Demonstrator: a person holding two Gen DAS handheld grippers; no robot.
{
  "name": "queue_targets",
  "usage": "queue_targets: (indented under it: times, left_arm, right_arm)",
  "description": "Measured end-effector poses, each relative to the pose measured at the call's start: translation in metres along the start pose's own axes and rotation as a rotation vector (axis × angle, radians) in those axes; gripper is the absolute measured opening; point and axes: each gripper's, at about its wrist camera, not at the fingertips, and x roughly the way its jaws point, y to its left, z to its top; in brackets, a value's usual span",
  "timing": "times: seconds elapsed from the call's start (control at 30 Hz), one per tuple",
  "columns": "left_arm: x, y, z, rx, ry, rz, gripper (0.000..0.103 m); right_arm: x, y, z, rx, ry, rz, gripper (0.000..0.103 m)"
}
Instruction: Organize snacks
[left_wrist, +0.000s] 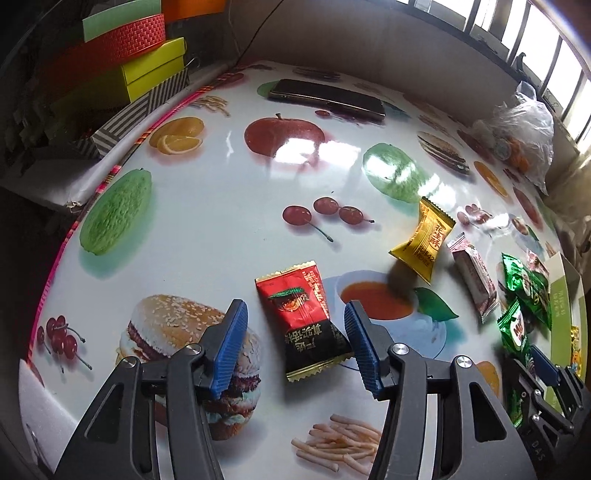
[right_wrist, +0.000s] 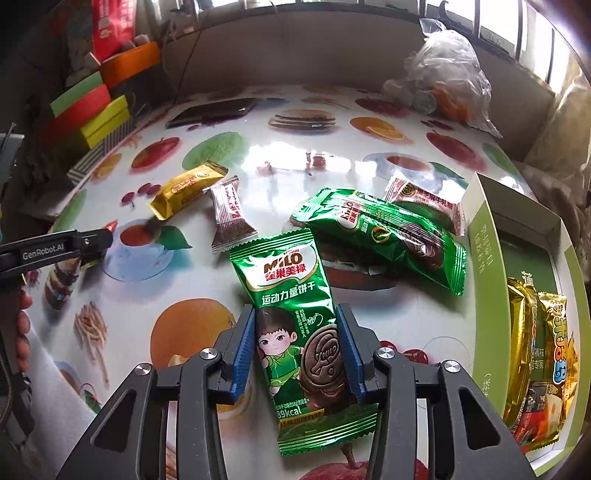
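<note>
Between right hand-held gripper (right_wrist: 297, 354) pads, Milo packet (right_wrist: 291, 314), "89kcal", seemingly clamped.

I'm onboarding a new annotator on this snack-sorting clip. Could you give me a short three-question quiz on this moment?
1. True or false: the right gripper has its pads on both sides of a green Milo biscuit packet.
2. Which packet lies between the open fingers of the left gripper? A) yellow candy B) red and black packet C) pink-white wafer
3. Fill in: the gold snack packets already put away lie in the green-lined ____ at the table's right edge.

Key: 1 true; 2 B, the red and black packet; 3 box.
</note>
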Motion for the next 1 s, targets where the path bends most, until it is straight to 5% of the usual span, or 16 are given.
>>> queue_targets:
  times: [0.23,1.0]
  left_arm:
    - [0.000,-0.007,-0.002,0.061,-0.016,0.067,0.030]
    - [-0.035,-0.033,-0.020,0.129,-0.084,-0.050,0.027]
  right_arm:
    - [0.000,0.000,0.000,0.004,-0.001,0.003,0.042]
    - [-0.016,-0.002,-0.006,0.036,-0.029,0.014,0.040]
